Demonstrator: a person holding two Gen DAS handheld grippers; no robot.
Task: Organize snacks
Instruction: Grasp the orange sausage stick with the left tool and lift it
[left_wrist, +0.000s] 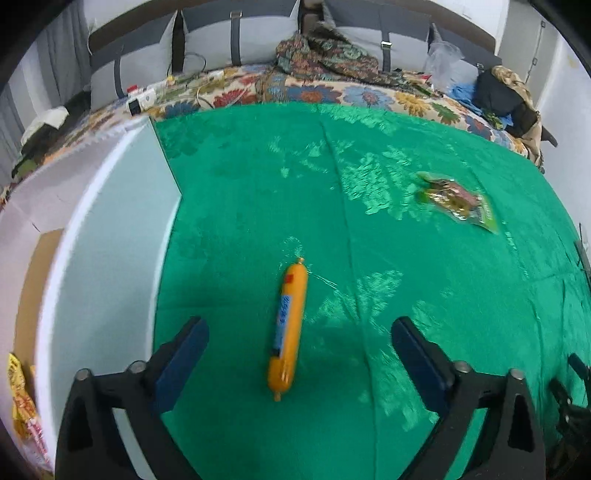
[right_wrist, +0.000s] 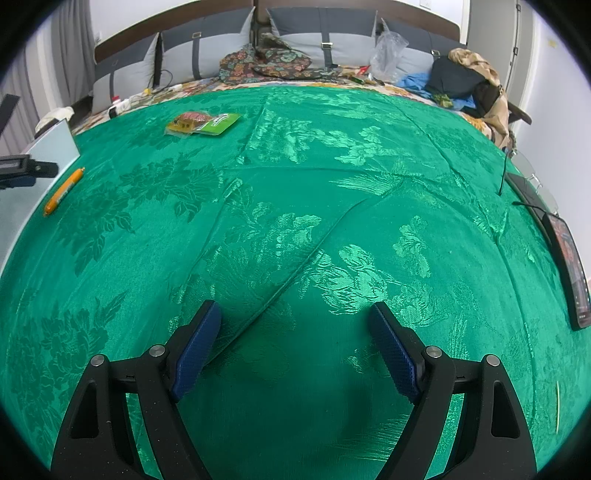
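Box (left_wrist: 110, 229) left of your left fingers (left_wrist: 300, 363): one yellow snack bag (left_wrist: 22, 395) already inside. Still out: sausage stick (left_wrist: 288, 328) lying between your wide-open left fingers, not touched; green snack pack (left_wrist: 458, 201) far ahead, right. Your right fingers (right_wrist: 295, 350) wide open, holding nothing, only green cloth (right_wrist: 332, 229) between. Only left view shows inside box; only right view shows phone (right_wrist: 565, 258) at far right.

Glossy woven green cloth (right_wrist: 295, 221) with a floral sheen — sausage (left_wrist: 287, 328) in smooth orange plastic film.
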